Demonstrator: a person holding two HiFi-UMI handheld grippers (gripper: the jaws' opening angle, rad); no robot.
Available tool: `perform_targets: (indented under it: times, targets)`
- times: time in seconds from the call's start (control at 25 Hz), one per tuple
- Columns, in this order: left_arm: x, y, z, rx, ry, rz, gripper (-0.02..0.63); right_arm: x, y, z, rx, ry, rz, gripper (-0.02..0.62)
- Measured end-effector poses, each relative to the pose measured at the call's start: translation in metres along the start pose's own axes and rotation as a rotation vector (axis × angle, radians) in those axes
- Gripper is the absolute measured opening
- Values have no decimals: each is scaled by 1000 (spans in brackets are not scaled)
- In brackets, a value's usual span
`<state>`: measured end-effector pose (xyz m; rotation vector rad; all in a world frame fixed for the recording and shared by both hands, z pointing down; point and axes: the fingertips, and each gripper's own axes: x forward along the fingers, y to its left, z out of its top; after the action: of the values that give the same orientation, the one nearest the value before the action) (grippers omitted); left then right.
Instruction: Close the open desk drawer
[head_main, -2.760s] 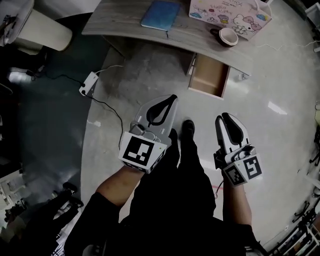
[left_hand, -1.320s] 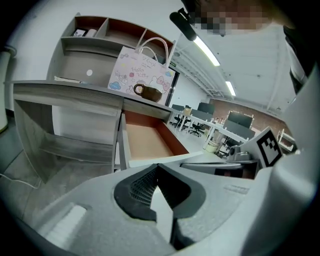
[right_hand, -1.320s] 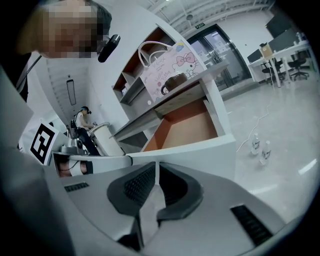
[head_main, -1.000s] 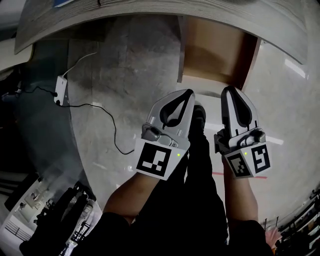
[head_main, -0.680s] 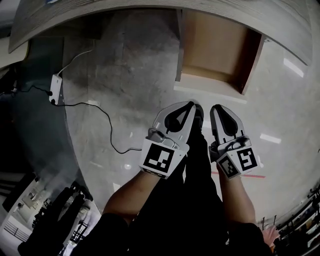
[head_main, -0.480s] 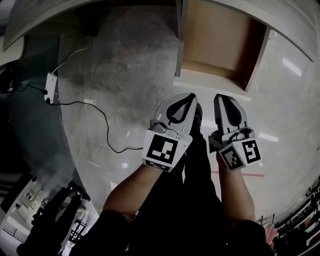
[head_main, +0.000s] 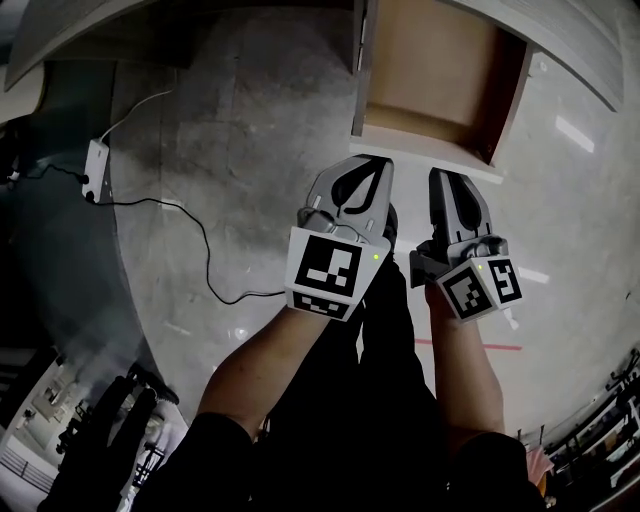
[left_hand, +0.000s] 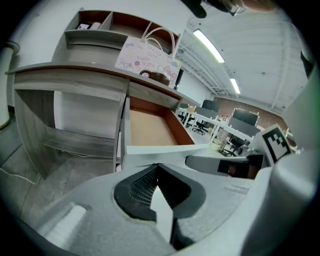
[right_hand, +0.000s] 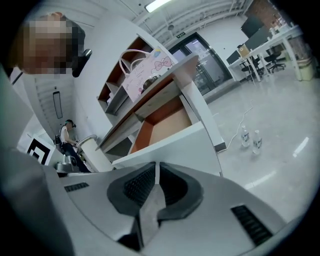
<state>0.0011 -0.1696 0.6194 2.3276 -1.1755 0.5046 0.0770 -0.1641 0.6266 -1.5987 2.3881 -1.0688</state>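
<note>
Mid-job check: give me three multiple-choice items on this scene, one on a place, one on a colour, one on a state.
1. Where is the drawer? A behind the person; B ahead of the left claw and right claw; C lying on the floor.
2. Its front panel is: A white; B black; C red.
3. Both claws are: A wide open; B holding a cable; C shut, empty.
Answers: 1 B, it juts from under the desk past the claw tips. 2 A, pale in the left gripper view. 3 C, tips meet, nothing between.
</note>
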Motion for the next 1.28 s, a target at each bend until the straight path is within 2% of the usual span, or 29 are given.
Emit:
perform_targets:
  times: [0.24,0.56,0.76,1.0,1.16,1.28]
  targets:
    - [8,10,12,6,-44,10,5,13,3,28,-62,-47,24,34]
    - [18,21,66,36,-114,25,5,37,21,80,-216,-90,86,20]
    - [22,31,93,36,-123,31,5,57,17,98,-259,-74,75,20]
    - [41,38,98,-47,-73,7,5,77,10,116,-271,-72,64,18]
    - [54,44,110,2,-81,32,5,94,4,128,-274,-72,53,17]
    - [63,45,125,29,-110,45,5,100,1,134,-313,-78,48,17]
